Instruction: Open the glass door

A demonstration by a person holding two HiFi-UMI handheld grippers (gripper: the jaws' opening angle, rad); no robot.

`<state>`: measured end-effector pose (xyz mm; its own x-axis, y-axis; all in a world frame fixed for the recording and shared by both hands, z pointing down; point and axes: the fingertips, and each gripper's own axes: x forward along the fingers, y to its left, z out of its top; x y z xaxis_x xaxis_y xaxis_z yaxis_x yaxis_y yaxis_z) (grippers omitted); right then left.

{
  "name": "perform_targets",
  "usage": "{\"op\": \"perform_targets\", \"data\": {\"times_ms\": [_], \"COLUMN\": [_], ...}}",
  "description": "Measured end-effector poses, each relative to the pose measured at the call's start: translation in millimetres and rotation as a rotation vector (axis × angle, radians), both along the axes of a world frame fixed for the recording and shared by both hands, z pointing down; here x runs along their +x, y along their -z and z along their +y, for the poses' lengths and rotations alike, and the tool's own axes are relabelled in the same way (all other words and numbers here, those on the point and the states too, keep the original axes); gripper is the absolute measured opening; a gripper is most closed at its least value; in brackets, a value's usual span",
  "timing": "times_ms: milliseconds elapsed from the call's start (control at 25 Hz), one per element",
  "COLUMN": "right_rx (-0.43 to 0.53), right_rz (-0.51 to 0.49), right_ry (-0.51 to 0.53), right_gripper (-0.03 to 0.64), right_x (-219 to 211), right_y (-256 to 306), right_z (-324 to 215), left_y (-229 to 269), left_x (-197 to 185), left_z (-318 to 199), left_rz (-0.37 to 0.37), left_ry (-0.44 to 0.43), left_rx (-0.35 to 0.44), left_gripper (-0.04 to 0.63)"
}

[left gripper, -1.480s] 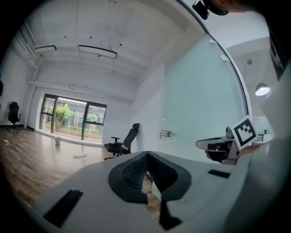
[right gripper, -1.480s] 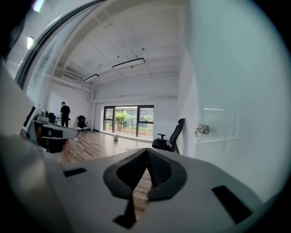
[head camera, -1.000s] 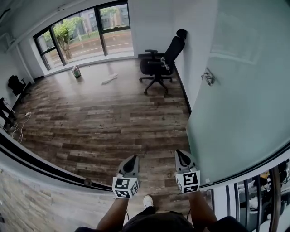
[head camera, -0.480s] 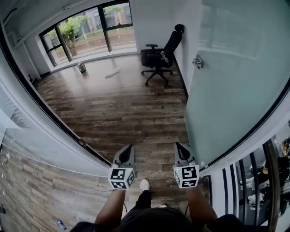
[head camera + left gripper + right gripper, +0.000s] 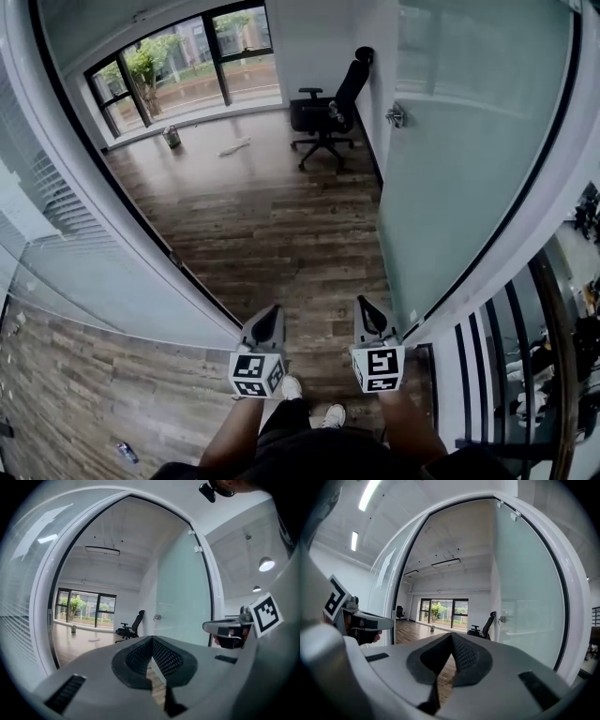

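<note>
The frosted glass door point(image 5: 459, 178) stands swung inward along the right wall, its metal handle point(image 5: 396, 115) far ahead of me. Both grippers hang low over the wooden floor at the doorway threshold, side by side and pointing level into the room. My left gripper point(image 5: 269, 324) is shut with nothing in it. My right gripper point(image 5: 368, 315) is also shut and holds nothing, and it is apart from the door's near edge. In the left gripper view the door point(image 5: 183, 597) fills the right of the opening. In the right gripper view the door point(image 5: 529, 597) and its handle point(image 5: 501, 619) show to the right.
A black office chair point(image 5: 328, 108) stands at the far wall beside the door. Large windows point(image 5: 187, 61) close the back, with a green canister point(image 5: 172, 138) and a white scrap point(image 5: 232, 147) on the floor. A glass wall point(image 5: 84, 253) runs on the left, a dark railing point(image 5: 487, 375) on the right.
Both grippers and the whole view have drawn back out of the room through the doorway. The door frame and left glass wall now fill more of the picture. The jaws stay shut.
</note>
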<state>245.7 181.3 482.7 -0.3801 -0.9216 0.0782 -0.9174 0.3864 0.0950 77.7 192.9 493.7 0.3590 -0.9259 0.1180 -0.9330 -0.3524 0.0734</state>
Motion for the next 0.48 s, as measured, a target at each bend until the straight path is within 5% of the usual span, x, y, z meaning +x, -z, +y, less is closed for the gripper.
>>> {"op": "perform_targets", "data": {"times_ms": [480], "right_rx": [0.005], "right_rz": [-0.033], "right_ry": [-0.009], "right_gripper": [0.014], "right_x": [-26], "right_y": [10], "right_z": [62], "left_y": [10], "left_x": [-19], "left_z": [60], "left_rz": [0.004], "left_ry": [-0.024], "left_rx": [-0.019], "left_gripper": [0.003]}}
